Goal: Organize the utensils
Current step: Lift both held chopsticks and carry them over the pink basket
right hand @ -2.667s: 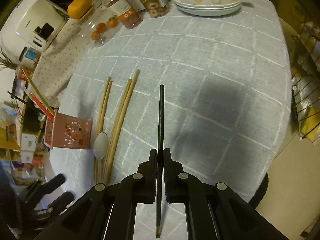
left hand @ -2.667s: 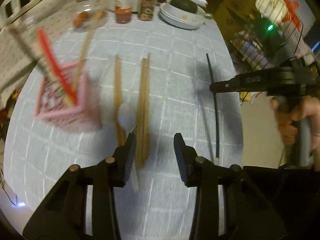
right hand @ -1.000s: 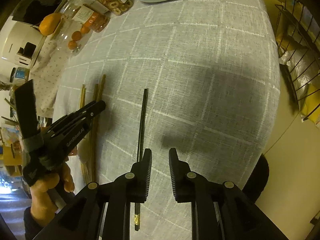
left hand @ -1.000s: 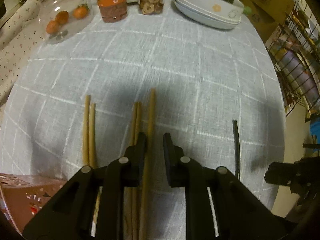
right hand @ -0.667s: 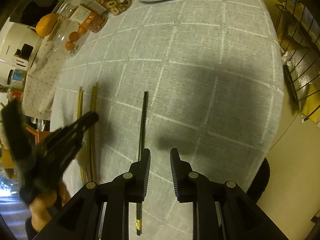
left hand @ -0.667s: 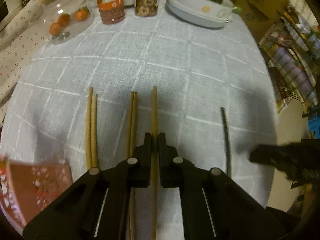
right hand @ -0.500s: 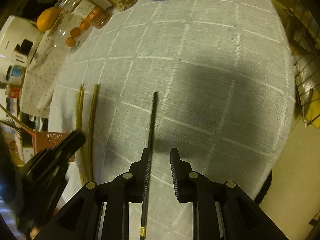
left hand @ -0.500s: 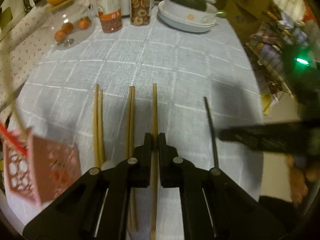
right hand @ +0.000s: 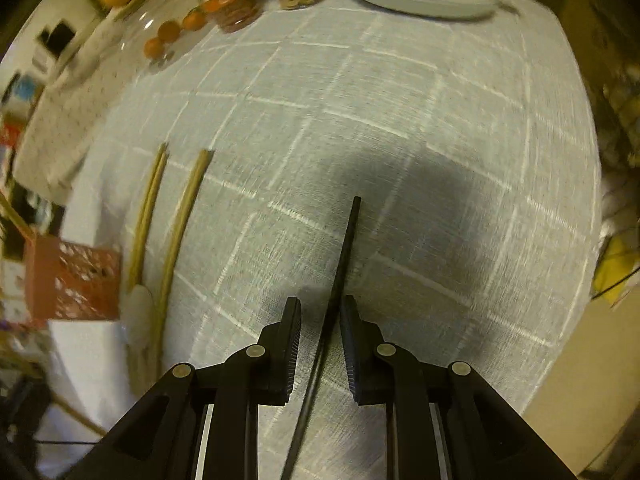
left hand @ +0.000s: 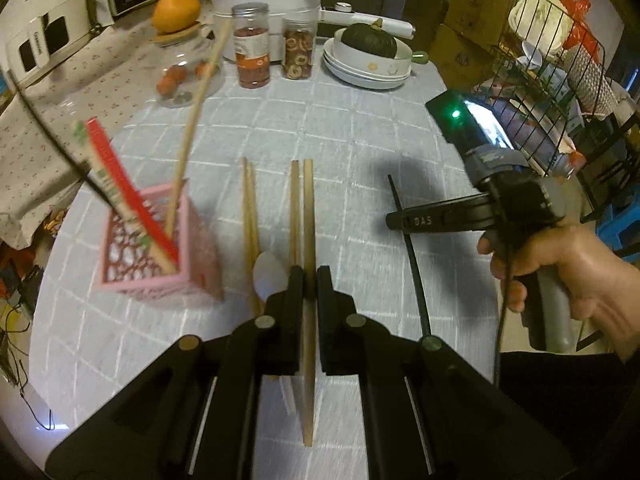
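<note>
Two tools work over the round bench (left hand: pixel 360 128) with its grey checked cloth. From the left wrist view, the left tool (left hand: pixel 307 280) has its jaws closed on a wooden chopstick (left hand: pixel 308 216), which runs between them and points toward the far side. Just left of it lies another wooden chopstick (left hand: pixel 295 200), and further left a pair of wooden chopsticks (left hand: pixel 249 200) with a white spoon (left hand: pixel 269 276) near their near ends. A pink holder (left hand: pixel 148 256) stands at the left, somewhat blurred, with several sticks leaning out of it. On the right, the right tool (right hand: pixel 320 318) is held in a hand (left hand: pixel 568 272); its jaws are slightly apart around a black chopstick (right hand: pixel 344 248), and whether they touch it is unclear. At the far edge stand jars (left hand: pixel 252 56), a dish stack (left hand: pixel 370 68) holding a dark green squash (left hand: pixel 370 40), and an orange (left hand: pixel 176 6)
</note>
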Demonstrator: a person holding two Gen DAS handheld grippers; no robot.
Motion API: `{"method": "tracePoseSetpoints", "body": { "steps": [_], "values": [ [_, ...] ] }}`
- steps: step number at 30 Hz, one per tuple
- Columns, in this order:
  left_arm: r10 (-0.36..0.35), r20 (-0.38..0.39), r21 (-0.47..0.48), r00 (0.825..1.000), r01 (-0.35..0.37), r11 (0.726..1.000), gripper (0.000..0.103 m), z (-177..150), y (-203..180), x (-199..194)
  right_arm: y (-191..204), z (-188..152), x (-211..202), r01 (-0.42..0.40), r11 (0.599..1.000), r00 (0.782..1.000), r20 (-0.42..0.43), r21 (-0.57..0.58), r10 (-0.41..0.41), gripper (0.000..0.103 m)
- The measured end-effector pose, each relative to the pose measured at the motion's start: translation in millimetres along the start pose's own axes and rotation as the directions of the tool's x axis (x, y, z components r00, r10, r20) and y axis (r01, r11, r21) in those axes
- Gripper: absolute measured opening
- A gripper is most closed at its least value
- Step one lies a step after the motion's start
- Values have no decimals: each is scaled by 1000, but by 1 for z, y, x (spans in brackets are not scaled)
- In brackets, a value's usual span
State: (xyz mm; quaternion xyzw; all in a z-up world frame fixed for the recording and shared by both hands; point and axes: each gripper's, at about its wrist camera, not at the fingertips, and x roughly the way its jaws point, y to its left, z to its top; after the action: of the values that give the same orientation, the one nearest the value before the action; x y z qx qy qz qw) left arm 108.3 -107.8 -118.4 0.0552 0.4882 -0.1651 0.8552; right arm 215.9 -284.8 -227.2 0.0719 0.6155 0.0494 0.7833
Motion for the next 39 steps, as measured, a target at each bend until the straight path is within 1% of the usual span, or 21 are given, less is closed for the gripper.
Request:
{"method": "tracePoseSetpoints", "body": {
  "steps": [1,2,3,6,9,12,16,20,23,27,29,34,36,38,39],
  "values": [
    [-2,6,-6,1000,2,1000,7,-1,3,-5,3,0,0,19,1000,1000,3,-14,-19,16],
    [-3,10,-12,1000,3,1000,7,-2,4,-7,6,-1,1,49,998,999,8,-32,-49,11],
    [-10,18,-23,1000,10,1000,7,-3,8,-11,8,0,1,62,997,998,12,-37,-61,9],
    [-21,39,-47,999,23,999,7,-9,14,-19,6,-1,0,56,998,998,22,-20,-56,7],
    [-38,54,-68,998,42,997,7,-13,21,-28,7,-4,-6,31,999,999,32,-15,-31,6],
    [-41,79,-71,996,46,996,7,-14,26,-39,18,-11,-24,26,998,997,78,-49,-22,5],
    [-60,121,-91,991,71,993,7,-16,35,-56,34,-23,-52,-16,995,990,137,-96,29,5],
    [-74,174,-97,982,91,991,7,-17,40,-73,51,-38,-83,-45,990,975,208,-133,72,5],
    [-86,205,-100,975,108,989,7,-18,41,-85,63,-47,-104,-50,986,963,252,-160,90,5],
    [-104,263,-96,959,134,986,7,-17,43,-106,72,-65,-138,-60,977,944,306,-207,123,5],
    [-108,305,-91,946,142,986,7,-17,44,-121,78,-72,-156,-64,970,929,342,-235,144,5],
    [-88,424,-99,902,143,985,7,-13,54,-155,91,-75,-191,-76,955,892,408,-285,193,5],
    [-61,466,-113,883,128,985,7,-12,61,-165,98,-76,-203,-78,950,876,434,-301,209,5],
    [-29,497,-130,867,107,986,7,-10,67,-171,104,-76,-215,-80,945,859,458,-316,226,5],
    [-14,512,-139,859,99,985,7,-10,70,-173,105,-75,-218,-83,943,855,463,-322,233,5]
  ]
}}
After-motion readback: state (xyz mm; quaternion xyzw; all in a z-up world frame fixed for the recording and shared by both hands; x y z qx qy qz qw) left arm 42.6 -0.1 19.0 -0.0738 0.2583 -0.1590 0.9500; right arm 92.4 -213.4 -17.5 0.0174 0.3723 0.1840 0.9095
